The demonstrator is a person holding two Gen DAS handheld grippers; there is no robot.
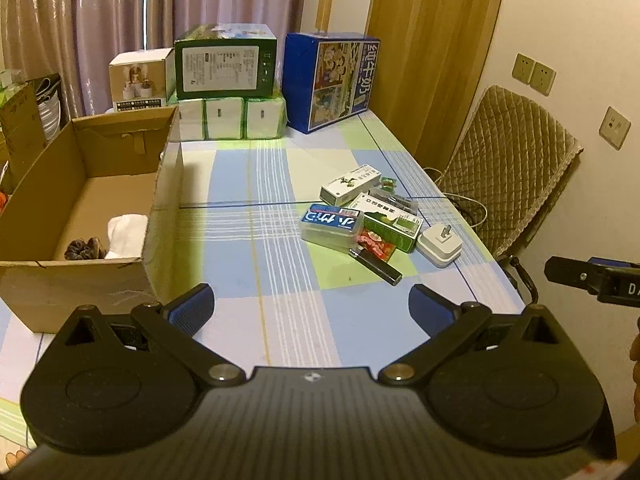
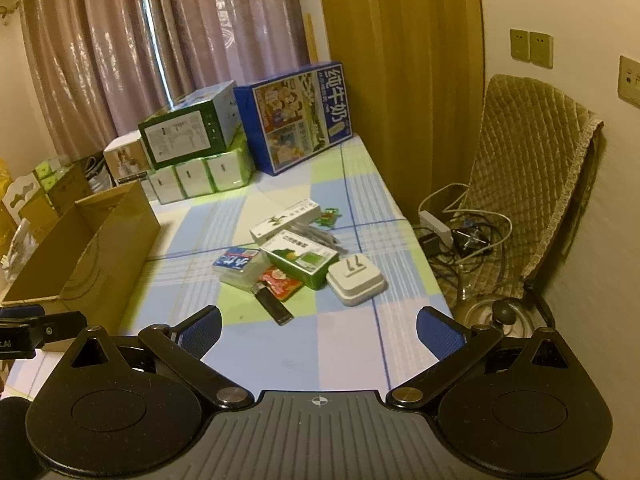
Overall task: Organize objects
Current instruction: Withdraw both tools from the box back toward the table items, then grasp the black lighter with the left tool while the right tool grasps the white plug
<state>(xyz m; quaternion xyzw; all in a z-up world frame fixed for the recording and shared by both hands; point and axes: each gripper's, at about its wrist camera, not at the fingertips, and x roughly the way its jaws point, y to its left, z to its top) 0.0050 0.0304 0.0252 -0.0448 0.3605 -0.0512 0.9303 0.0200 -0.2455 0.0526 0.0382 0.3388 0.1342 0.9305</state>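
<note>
Both tools gape wide and hold nothing; the black lighter (image 2: 273, 306), long axis running away and leftward, lies nearest ahead of the right tool (image 2: 319, 330), the left tool (image 1: 311, 306) farther off.

Black left gripper (image 1: 311, 304) and right gripper (image 2: 319, 326), blue ribbed pads (silver pivot screws), crosshair markings.

Checked tablecloth (image 1: 280, 280) covers table. On it: open cardboard box (image 1: 92, 216) left; small-item cluster (image 1: 372, 220) right of centre; stacked cartons (image 1: 228, 92) and blue milk carton (image 1: 328, 80) at far end.
</note>
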